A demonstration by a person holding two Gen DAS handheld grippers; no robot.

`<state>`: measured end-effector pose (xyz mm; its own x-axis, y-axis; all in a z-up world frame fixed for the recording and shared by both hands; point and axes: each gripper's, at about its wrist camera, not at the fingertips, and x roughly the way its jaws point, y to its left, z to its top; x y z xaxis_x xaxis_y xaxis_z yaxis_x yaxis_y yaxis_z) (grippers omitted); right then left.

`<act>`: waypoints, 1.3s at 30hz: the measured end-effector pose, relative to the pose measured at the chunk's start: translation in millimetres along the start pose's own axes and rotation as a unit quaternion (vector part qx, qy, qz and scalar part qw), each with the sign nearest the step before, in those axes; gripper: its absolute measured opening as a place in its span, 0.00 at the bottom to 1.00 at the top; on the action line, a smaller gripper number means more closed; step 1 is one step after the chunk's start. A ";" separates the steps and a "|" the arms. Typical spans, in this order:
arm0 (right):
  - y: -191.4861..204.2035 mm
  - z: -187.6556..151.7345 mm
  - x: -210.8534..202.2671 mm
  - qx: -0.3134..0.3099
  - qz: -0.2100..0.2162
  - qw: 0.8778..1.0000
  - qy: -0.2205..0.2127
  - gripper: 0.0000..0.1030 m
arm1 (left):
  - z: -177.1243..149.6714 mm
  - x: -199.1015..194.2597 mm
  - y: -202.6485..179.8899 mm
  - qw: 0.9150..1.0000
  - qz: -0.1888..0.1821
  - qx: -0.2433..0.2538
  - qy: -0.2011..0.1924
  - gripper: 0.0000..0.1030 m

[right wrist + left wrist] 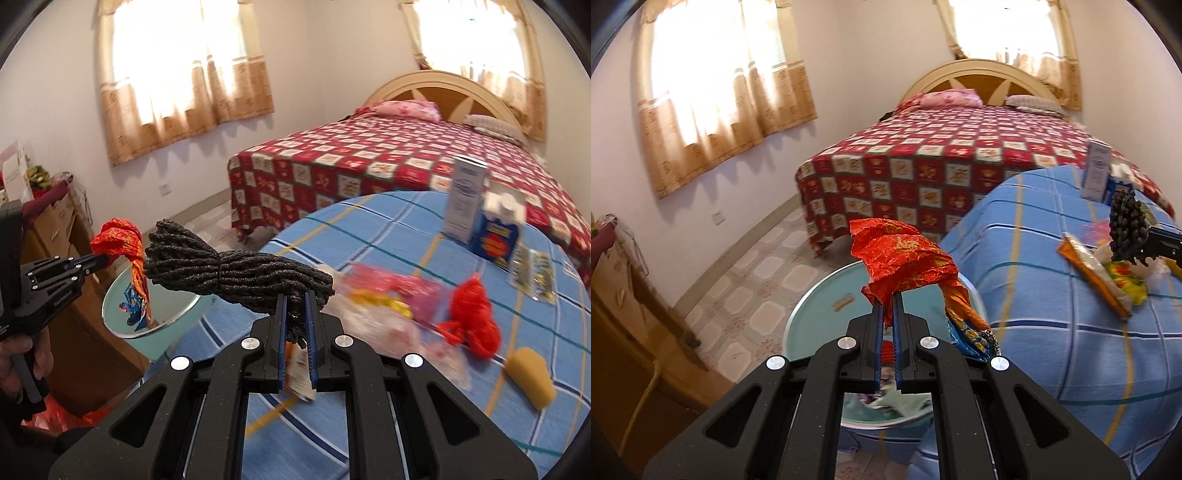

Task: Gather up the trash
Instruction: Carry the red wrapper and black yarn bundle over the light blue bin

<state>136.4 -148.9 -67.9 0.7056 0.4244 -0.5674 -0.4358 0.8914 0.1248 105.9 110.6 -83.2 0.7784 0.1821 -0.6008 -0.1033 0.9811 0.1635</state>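
My left gripper (889, 301) clamped on crumpled red wrapper (905, 254), centre frame, above teal bin (812, 317). My right gripper (296, 301) clamped on dark rope bundle (229, 271) — centre, over blue checked table (388, 229).

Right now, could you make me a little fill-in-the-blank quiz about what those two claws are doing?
1. The left gripper is shut on a crumpled ____ wrapper.
2. The right gripper holds a bundle of dark ____.
3. The wrapper hangs above a round, light-blue ____.

Missing words: red; rope; bin
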 end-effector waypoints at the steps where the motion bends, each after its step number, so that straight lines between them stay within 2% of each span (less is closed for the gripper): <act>1: 4.4 1.5 3.5 -0.004 0.002 1.000 0.002 0.10 | -0.8 2.3 5.4 1.000 0.008 -0.002 0.002 0.04; 12: 47.5 21.5 44.5 -0.051 0.023 0.998 0.019 0.10 | -10.2 19.6 45.5 0.998 0.063 -0.018 0.019 0.04; 17: 61.3 24.2 63.0 -0.064 0.031 0.997 0.030 0.10 | -14.8 25.6 57.3 0.996 0.076 -0.022 0.027 0.04; 39: 98.2 38.1 107.4 -0.102 0.047 0.992 0.051 0.10 | -22.6 36.0 74.9 0.994 0.100 -0.019 0.045 0.04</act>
<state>190.6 -9.7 -85.6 0.6004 0.4774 -0.6416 -0.6087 0.7932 0.0207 112.2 192.2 -110.2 0.6819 0.3770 -0.6268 -0.2754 0.9262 0.2575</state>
